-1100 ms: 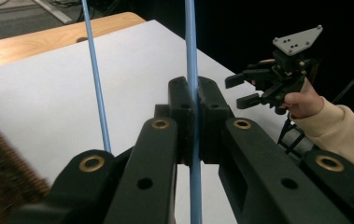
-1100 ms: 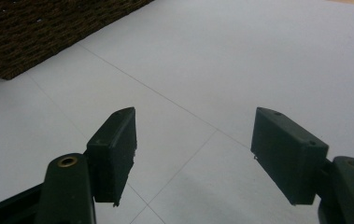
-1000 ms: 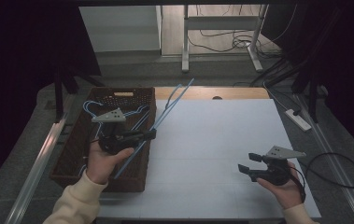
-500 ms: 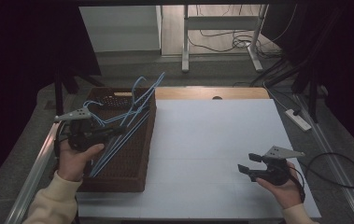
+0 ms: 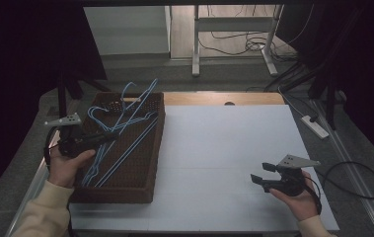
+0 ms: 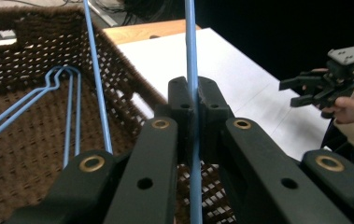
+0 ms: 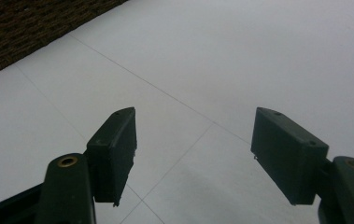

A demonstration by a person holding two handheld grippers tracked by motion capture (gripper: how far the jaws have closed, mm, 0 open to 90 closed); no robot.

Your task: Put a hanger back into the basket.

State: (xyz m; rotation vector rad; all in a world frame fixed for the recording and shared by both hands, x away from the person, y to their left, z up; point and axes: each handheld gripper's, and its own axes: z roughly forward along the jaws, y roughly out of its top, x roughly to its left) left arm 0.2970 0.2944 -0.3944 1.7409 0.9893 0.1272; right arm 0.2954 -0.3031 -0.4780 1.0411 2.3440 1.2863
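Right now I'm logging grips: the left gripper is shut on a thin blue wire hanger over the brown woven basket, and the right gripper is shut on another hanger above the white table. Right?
Not quite. The left gripper is shut on the thin blue wire hanger over the brown woven basket, but the right gripper holds nothing: in the right gripper view its jaws stand wide apart above the bare white table.

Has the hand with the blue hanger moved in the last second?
Yes. The left gripper, shut on the blue hanger, went leftward, from the basket middle to its left edge.
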